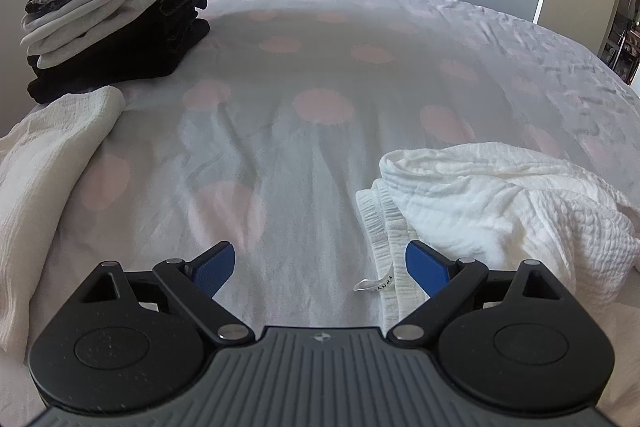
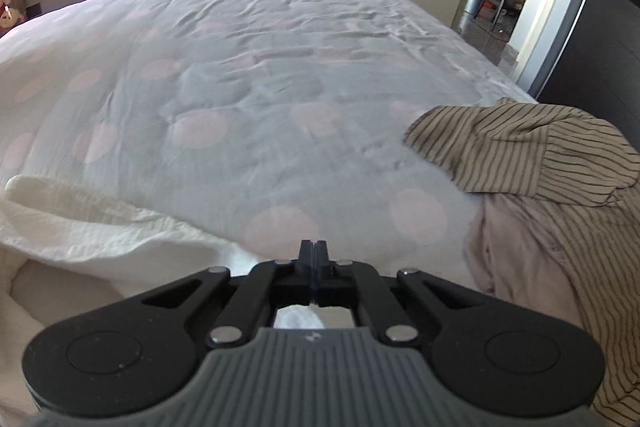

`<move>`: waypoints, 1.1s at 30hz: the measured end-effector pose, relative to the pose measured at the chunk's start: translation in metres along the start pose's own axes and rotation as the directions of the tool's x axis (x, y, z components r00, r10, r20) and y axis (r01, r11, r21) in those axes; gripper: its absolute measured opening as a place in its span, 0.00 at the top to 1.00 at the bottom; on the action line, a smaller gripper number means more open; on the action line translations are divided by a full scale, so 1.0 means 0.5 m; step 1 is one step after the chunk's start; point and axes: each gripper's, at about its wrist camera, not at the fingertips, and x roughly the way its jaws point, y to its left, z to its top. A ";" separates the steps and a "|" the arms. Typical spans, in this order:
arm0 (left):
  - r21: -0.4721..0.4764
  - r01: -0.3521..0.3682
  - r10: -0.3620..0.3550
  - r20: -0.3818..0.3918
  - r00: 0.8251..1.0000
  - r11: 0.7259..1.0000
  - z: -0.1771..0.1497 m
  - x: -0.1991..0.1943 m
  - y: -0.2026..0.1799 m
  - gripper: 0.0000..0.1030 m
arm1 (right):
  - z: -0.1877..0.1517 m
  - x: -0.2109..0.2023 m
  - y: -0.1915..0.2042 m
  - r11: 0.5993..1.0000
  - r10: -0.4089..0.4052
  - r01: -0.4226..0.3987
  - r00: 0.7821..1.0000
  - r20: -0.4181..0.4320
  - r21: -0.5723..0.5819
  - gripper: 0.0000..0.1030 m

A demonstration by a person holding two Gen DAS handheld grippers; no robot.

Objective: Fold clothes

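Left tool (image 1: 320, 267) spread wide, empty, right tool (image 2: 314, 247) closed, empty

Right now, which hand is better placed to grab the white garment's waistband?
Left, probably. The left gripper is open, with the white garment's elastic waistband just beside its right finger. The right gripper is shut, over the bedspread, the white fabric off to its left.

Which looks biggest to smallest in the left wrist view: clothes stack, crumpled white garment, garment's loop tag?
1. Crumpled white garment, though it lies nearer the camera, so this is unsure.
2. Clothes stack, farther away.
3. Loop tag, clearly smallest.
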 end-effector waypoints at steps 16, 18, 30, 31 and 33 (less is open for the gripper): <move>0.038 -0.018 0.019 -0.021 1.000 0.999 -0.006 0.007 -0.011 0.00 | -0.030 0.098 0.023 0.965 0.170 -0.192 0.976 -0.137 -0.175 0.39; 0.041 -0.018 0.019 -0.022 1.000 0.999 -0.006 0.011 -0.010 0.00 | -0.021 0.108 0.022 0.960 0.222 -0.245 0.961 -0.165 -0.136 0.84; 0.038 -0.018 0.019 -0.016 1.000 0.999 -0.008 0.006 -0.008 0.00 | 0.081 -0.053 -0.113 0.990 -0.011 0.016 0.999 0.039 -0.140 0.96; 0.039 -0.017 0.018 -0.014 1.000 0.999 -0.008 0.005 -0.008 0.00 | 0.080 -0.064 -0.134 0.991 -0.039 0.045 0.998 0.044 -0.129 0.96; 0.039 -0.016 0.017 -0.012 1.000 0.999 -0.007 0.003 -0.008 0.00 | 0.071 -0.081 -0.178 0.990 -0.093 0.097 0.995 0.043 -0.104 0.96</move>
